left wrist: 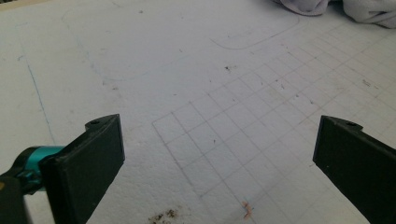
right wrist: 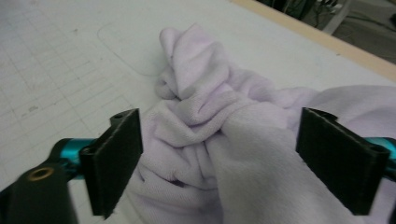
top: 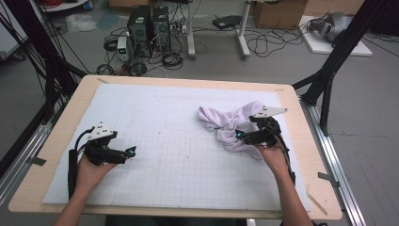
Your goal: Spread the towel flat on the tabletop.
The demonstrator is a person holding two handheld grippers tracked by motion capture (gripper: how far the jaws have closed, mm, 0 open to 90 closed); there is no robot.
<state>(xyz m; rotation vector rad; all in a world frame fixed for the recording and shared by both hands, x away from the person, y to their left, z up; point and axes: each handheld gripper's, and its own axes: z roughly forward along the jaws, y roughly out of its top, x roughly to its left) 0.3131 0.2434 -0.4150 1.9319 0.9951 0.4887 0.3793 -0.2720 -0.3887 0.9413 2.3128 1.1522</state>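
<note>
A crumpled pale-lilac cloth is lying bunched in a heap on the white gridded mat that is covering the wooden counter. Taking the cloth as the landmark: the right tongs are sitting right at its near edge, carried by the person's right hand, which is coming in from just behind the heap. In the right gripper view, the two black jaws are standing wide, one on each side of a twisted ridge of the cloth; the fabric is lying between them, but the pads are not pressing on it, so the tongs are released.

The left tongs are hovering well apart from the cloth, across a bare stretch of mat, held by the left hand. In the left gripper view their jaws are gaping wide over the grid lines of the mat with nothing between them, also released, and the cloth is peeking in at the far edge, beyond them.
</note>
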